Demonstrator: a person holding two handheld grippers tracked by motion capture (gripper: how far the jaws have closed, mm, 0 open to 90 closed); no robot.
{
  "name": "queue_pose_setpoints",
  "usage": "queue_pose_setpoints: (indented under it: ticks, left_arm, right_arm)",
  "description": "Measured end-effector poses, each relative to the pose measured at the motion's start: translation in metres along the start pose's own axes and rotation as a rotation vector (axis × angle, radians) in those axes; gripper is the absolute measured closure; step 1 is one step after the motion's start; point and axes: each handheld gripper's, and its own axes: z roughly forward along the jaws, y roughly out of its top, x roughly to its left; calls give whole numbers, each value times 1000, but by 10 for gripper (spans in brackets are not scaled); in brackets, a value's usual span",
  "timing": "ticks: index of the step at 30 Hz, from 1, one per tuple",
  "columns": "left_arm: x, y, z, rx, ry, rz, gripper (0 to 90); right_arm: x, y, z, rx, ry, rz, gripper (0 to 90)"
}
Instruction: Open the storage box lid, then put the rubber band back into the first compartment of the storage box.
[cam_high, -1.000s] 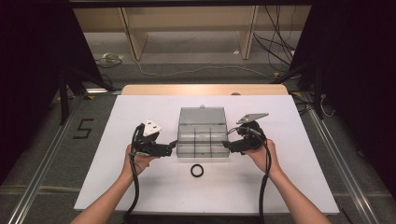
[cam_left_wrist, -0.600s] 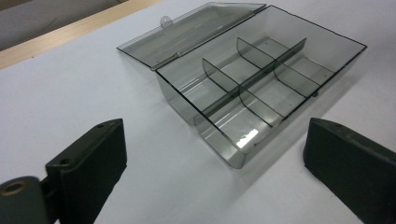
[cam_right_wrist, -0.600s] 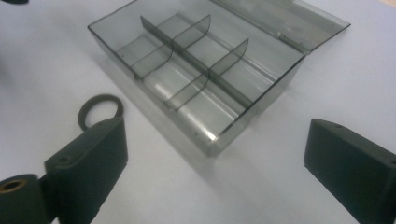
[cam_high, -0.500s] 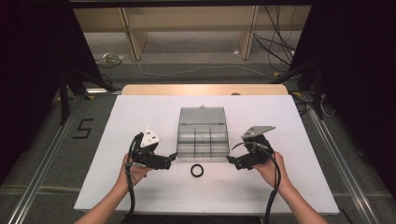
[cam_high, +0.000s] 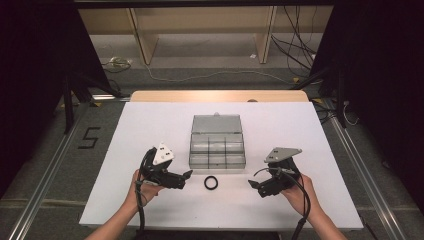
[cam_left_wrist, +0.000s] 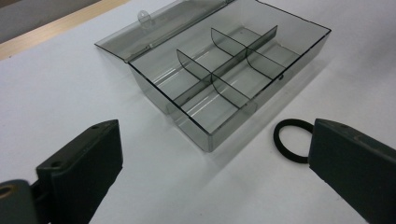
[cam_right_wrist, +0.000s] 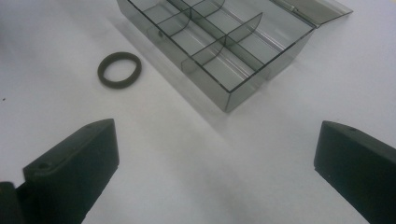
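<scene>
Right now both claws are hanging low over the white table (cam_high: 125, 150), in the lower part of the high view, and both are spread wide with nothing between the jaws. Their jaws have just been opening. The left gripper (cam_high: 186, 174) is sitting to the left of the little black ring (cam_high: 211, 182), and the right gripper (cam_high: 254, 185) is sitting to its right. The ring is lying flat on the table, just below the front edge of the clear box (cam_high: 217, 148), not touching it. The left claw is looking a bit nearer to the ring than the right one. In the left gripper view the ring (cam_left_wrist: 290, 140) is peeking out beside the right jaw, so that claw is needing only a small move across to get it. The box is lying open with its lid (cam_high: 216, 123) folded back toward the top of the picture, and its small rooms are looking empty. There is lots of bare table around the ring on the left, right and bottom sides. Only the box wall above it is close.
</scene>
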Motion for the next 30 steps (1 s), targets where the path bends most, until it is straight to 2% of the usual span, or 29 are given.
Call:
queue_pose_setpoints:
  ticks: [4,13,21,30]
  left_arm:
    - [-4,1,0,-2,-5,9,26]
    - [-13,2,2,8,-19,26,26]
    - [-17,2,6,19,-37,32,25]
    - [-27,3,12,29,-54,67,26]
  right_arm:
    - [2,-7,-9,-19,-9,5,9]
    - [3,-25,-21,-9,-22,16,9]
    - [-1,-29,-21,0,-10,24,9]
    - [-2,-30,-20,13,-6,16,9]
